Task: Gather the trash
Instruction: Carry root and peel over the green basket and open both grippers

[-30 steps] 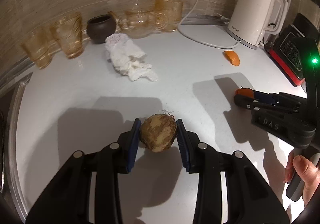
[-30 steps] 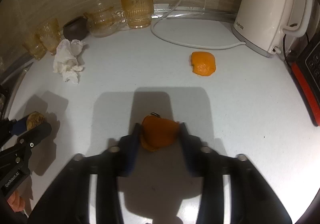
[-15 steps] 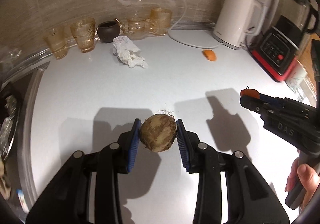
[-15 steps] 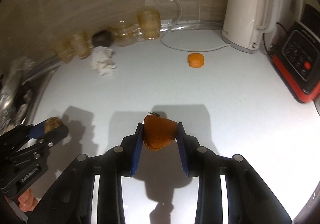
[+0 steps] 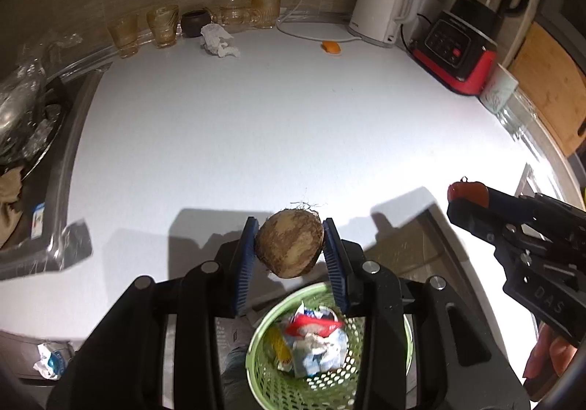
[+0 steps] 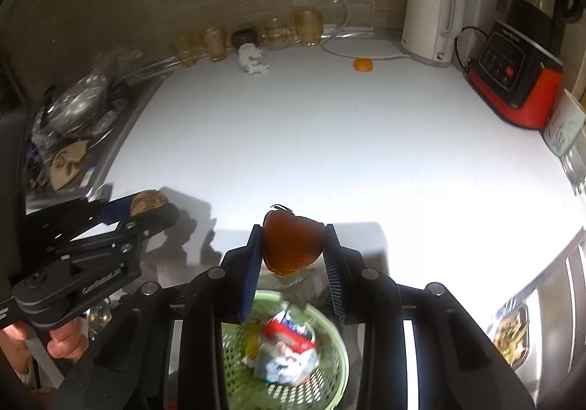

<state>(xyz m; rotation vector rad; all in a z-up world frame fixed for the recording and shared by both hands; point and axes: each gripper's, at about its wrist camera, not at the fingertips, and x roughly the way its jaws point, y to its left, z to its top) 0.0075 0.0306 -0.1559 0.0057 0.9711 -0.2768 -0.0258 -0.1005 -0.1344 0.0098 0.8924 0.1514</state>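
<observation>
Two hand-held grippers: my left (image 5: 289,245) is clamping one brown husk (image 5: 289,243), my right (image 6: 293,245) is pinching one orange peel (image 6: 293,243), both hanging above one green basket (image 5: 263,333).

Home kitchen: kettle (image 5: 381,3), blender (image 5: 465,40), sink (image 5: 44,139).

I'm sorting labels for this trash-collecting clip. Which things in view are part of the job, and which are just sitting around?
Part of the job:
- brown husk in the left gripper
- orange peel in the right gripper
- green bin, already holding wrappers
- peel piece and crumpled tissue, on the counter

Just sitting around:
- white kettle
- red blender
- amber glasses
</observation>
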